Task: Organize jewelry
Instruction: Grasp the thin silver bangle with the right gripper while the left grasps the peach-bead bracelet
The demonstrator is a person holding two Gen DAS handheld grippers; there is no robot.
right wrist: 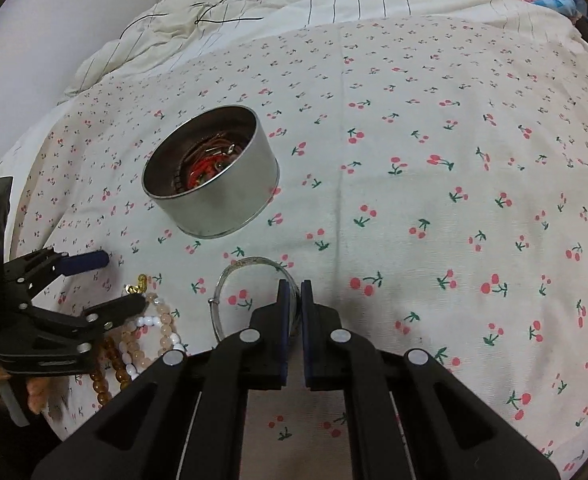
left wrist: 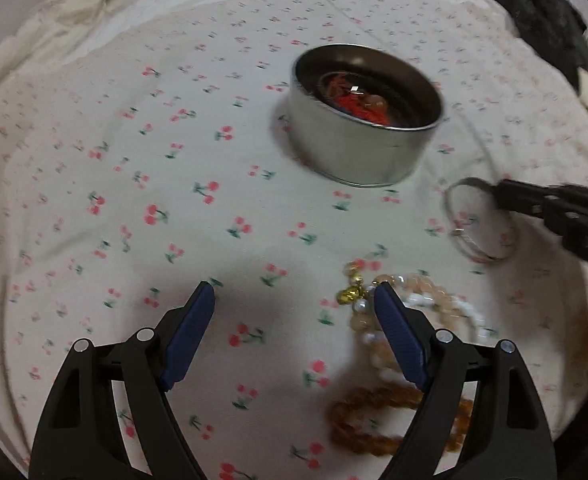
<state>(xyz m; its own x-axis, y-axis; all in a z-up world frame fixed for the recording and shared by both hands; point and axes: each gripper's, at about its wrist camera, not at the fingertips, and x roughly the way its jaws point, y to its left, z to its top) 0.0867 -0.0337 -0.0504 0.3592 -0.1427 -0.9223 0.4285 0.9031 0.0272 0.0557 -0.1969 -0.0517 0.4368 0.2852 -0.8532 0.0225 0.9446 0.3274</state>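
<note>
On the bed we are pinching a silver bangle in our right gripper, its jaws nearly closed on the rim, just in front of the tin that is holding red jewelry. Our left gripper is hovering with jaws wide and nothing between them, over the bead bracelets lying beside the bangle.

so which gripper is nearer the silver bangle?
Right. The right gripper is shut on the silver bangle; the left gripper is open over the bead bracelets beside it.
</note>
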